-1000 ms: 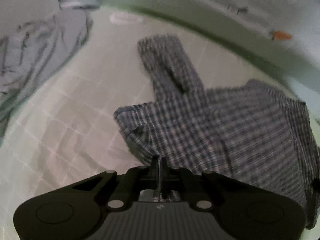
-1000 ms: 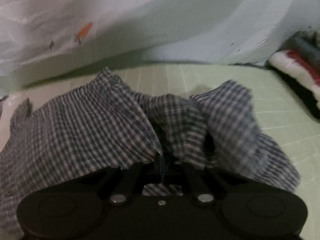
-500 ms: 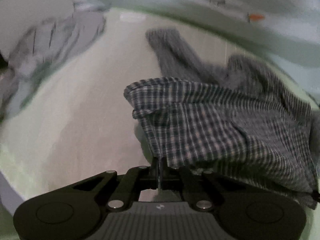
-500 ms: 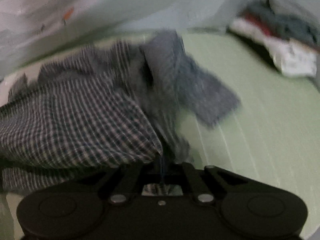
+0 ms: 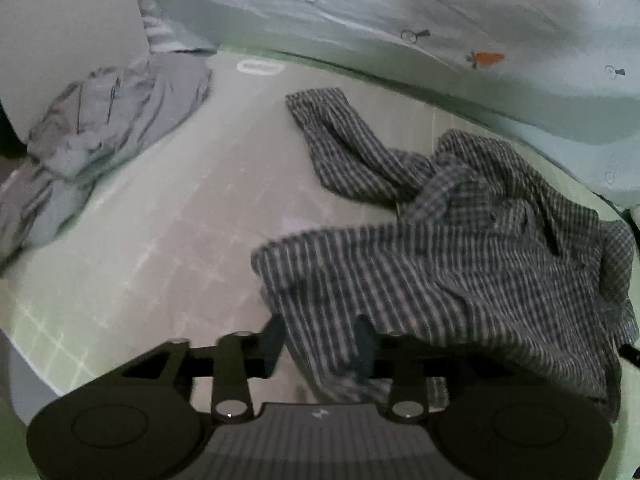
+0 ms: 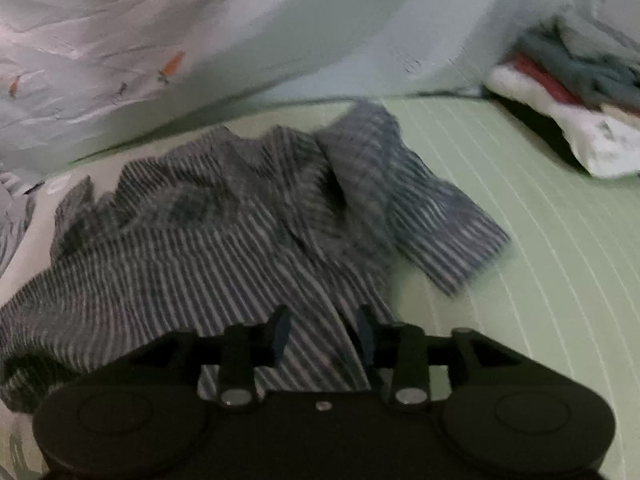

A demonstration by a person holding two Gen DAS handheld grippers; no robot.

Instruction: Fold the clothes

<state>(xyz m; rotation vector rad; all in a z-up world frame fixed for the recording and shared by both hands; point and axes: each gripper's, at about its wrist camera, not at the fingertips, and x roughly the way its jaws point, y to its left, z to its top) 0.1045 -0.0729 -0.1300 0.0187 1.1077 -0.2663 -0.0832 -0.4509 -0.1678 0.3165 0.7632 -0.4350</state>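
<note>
Both my left gripper (image 5: pixel 320 340) and right gripper (image 6: pixel 324 330) have let go, jaws apart; shirt (image 5: pixel 460 264) lies crumpled just ahead on bed (image 5: pixel 160 248).

Dim light, pale green gridded bed sheet (image 5: pixel 120 280), carrot-print quilt (image 5: pixel 440 8) bunched behind

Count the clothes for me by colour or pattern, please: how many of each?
Checked shirt: 1
Grey garment, crumpled: 1
Stack of folded clothes, items too blurred to separate: 1 stack
Total: 2 loose garments and 1 stack
</note>
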